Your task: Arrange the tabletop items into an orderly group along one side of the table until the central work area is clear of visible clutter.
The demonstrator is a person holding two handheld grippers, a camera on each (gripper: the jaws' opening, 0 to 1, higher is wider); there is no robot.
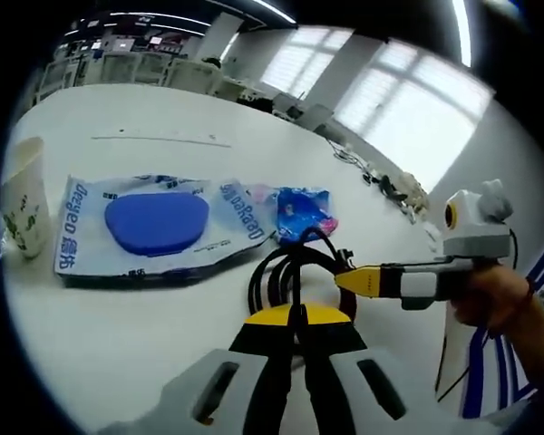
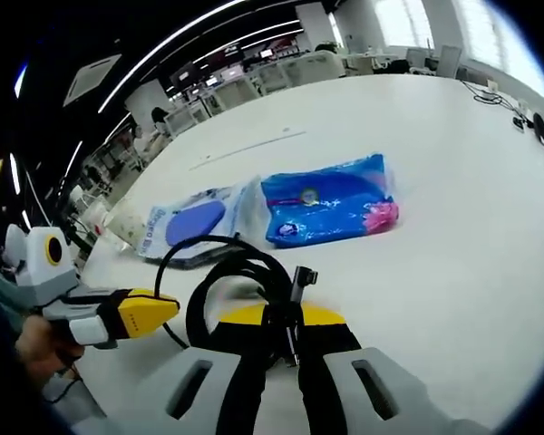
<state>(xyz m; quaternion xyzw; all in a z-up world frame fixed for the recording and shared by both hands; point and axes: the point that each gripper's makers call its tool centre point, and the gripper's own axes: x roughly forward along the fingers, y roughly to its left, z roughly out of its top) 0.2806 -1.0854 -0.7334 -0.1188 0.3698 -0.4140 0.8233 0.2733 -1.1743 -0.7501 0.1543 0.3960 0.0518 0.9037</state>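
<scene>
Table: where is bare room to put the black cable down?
Bare table lies beyond the blue pack, and behind the clear bag and paper cup. Crowded where the black cable lies beside both bags, near the right gripper and left gripper.

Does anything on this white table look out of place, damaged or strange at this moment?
Nothing looks damaged or spilled. The coiled black cable lies loose in the table's middle, between the grippers, its plug sticking up. The clear packet with a blue oval pad and the crumpled blue plastic pack lie flat. The white paper cup stands upright.
</scene>
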